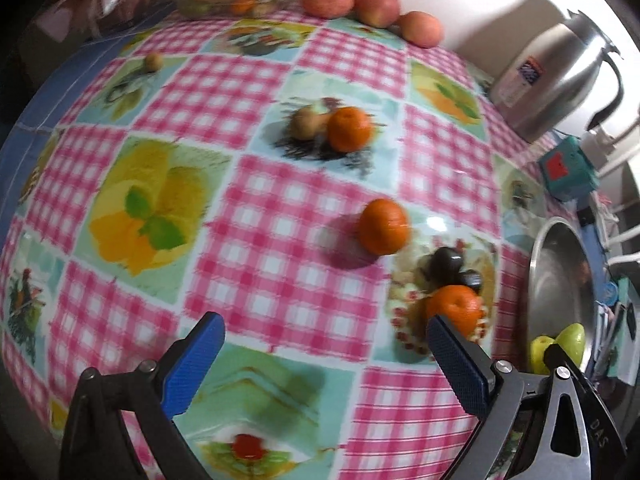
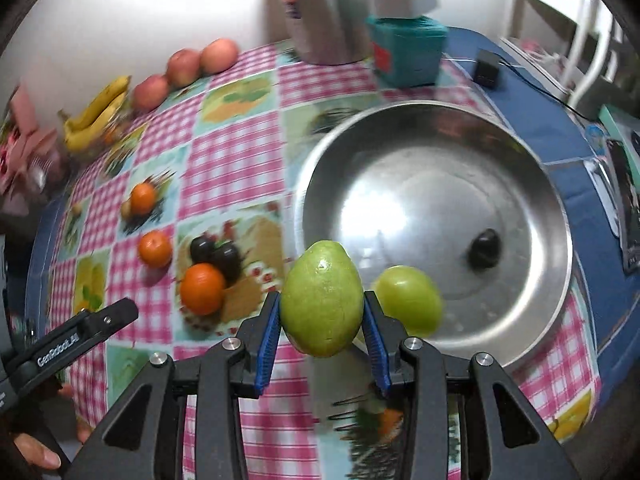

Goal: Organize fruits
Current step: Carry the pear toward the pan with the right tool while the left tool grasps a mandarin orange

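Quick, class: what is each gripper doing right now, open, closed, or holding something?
Left gripper: open, nothing between its fingers.
Right gripper: closed on a green guava, beside the steel basin.

A table covered with a pink gingham, fruit-print tablecloth stands against a plain white wall. White chair rails show beyond it.

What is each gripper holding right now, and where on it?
The right gripper clamps a green oval guava-like fruit across its sides, blue pads on its widest part. The left gripper is open and holds nothing.
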A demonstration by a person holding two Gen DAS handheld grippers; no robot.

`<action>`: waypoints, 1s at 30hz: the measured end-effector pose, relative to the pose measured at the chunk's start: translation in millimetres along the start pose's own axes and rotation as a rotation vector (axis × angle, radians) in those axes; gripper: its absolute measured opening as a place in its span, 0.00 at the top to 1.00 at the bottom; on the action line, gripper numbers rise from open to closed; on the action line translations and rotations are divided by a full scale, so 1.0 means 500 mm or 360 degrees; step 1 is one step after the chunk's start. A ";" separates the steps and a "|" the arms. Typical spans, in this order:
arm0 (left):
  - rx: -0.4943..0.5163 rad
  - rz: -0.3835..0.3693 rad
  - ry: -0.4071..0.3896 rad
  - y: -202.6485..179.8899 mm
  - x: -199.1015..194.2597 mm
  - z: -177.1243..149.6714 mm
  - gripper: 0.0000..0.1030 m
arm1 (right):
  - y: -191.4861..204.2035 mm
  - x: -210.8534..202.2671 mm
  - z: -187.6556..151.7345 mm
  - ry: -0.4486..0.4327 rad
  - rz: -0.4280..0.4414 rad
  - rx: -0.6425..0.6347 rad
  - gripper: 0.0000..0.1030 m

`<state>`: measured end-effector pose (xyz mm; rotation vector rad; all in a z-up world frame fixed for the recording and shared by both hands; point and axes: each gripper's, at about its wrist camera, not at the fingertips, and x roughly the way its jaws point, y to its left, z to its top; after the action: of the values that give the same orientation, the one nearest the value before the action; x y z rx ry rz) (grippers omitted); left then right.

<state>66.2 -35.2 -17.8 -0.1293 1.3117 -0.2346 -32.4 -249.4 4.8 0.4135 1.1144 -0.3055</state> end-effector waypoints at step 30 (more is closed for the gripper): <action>0.0184 -0.0222 0.0031 -0.145 0.054 0.010 0.61 | -0.036 -0.005 0.015 -0.0007 0.0063 0.0094 0.60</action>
<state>70.3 -112.2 -25.8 -0.1205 1.3067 -0.4304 -35.2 -269.0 6.9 0.4863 1.0935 -0.3047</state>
